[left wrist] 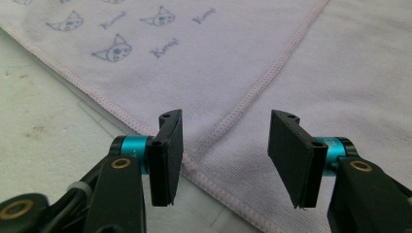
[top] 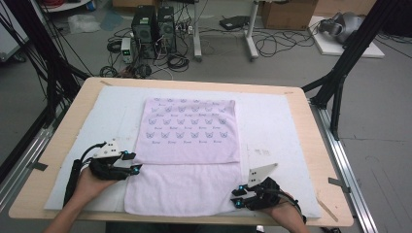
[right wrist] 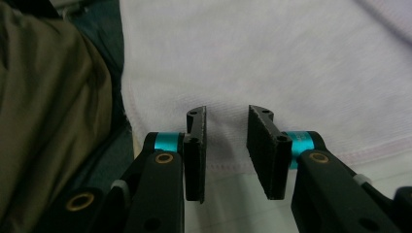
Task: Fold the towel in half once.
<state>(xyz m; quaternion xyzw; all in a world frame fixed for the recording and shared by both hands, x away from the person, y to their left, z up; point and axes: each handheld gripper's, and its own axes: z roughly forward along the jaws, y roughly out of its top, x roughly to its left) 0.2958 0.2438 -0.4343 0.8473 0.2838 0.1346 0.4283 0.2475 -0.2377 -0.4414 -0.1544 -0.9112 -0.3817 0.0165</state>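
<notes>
A: We see the pink towel (top: 187, 160) lying flat on the white mat (top: 272, 121), in the middle of the table (top: 311, 126). Its far half is folded over, so the printed side with small cat faces shows there, and the plain side shows on the near half.

B: We read its long axis as running from the near edge of the table to the far edge. The fold's hem crosses it from side to side, about halfway along.

A: Our left gripper (top: 131, 162) sits at the towel's left edge, right where that hem meets the side. The left hand (top: 90, 184) comes in from the near left corner, and the gripper points across the table toward the towel.

B: In the left gripper view, its jaws stand well apart over the spot where the two hems meet, and the pads (left wrist: 167, 155) press on nothing.

A: Our right gripper (top: 239, 196) lies low at the towel's near right corner, pointing left. The right hand (top: 286, 213) enters from the bottom right.

B: In the right gripper view, its jaws stand apart with a narrower gap over the towel's hem. The pads do not press on the cloth.
</notes>
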